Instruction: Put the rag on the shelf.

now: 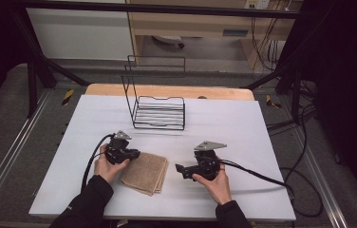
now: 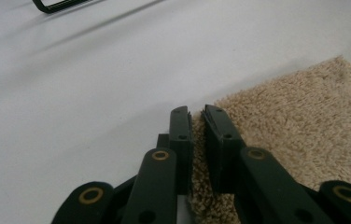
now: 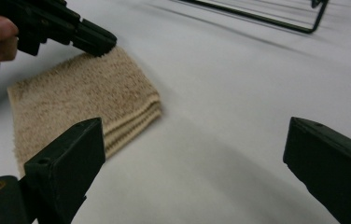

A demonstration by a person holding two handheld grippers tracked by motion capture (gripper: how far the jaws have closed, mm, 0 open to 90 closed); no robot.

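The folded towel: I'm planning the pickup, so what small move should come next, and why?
Probably bring the right claw in to the folded beige towel's free edge. The left claw is already pinched on one edge, while the right claw's jaws stand wide open, apart from the cloth. The towel lies flat on the white table, short of the wire rack.

Left tongs [image 1: 131, 154]: held in the person's left hand [image 1: 106, 166], tips at the near-left edge of the folded towel; whether they pinch it cannot be told from above.
Folded towel [image 1: 145, 173]: beige, lying flat on the table [image 1: 224, 128], between the two hands.
Right tongs [image 1: 180, 170]: held in the right hand [image 1: 214, 183], pointing left toward the towel, just apart from it.
Wire rack [image 1: 157, 107]: black, standing at the table's far middle, well apart from the towel.
Cables [image 1: 257, 175]: black, one trailing from each tool.
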